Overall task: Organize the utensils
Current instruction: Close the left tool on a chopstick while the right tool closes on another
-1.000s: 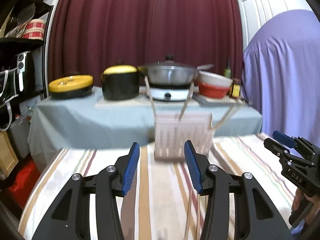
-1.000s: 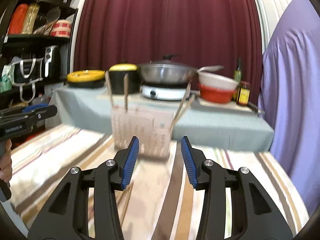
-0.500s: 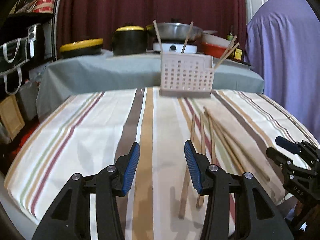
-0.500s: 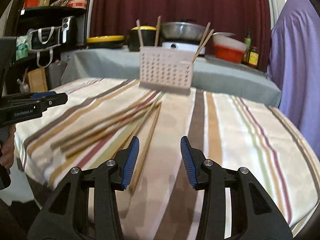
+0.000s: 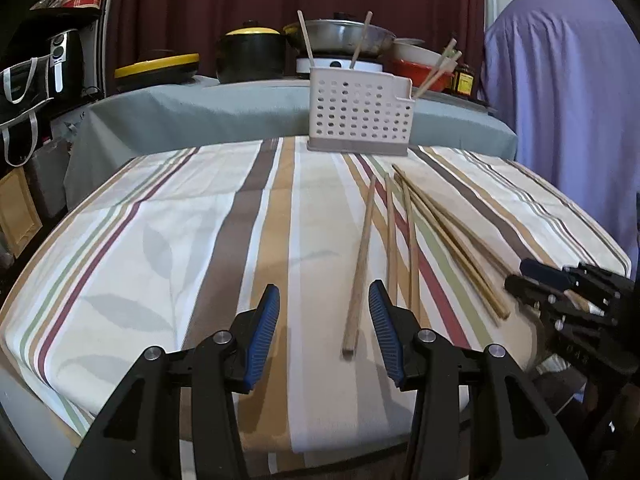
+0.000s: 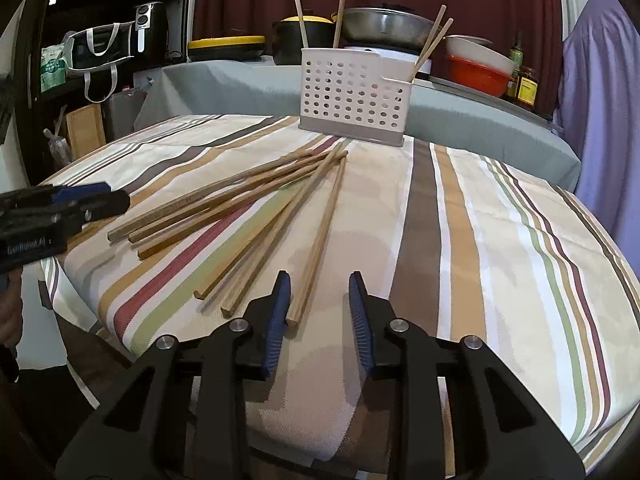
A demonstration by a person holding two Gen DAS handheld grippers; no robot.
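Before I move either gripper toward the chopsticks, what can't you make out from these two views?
- Lower ends of the chopsticks standing in the white holder: both views, hidden by its perforated wall; compartments unclear.
- Right gripper in the left wrist view: blurred and cut by the frame edge, so its opening is unreadable there.
- Whether the loose chopsticks cross or only touch at their far tips: right wrist view, too small.
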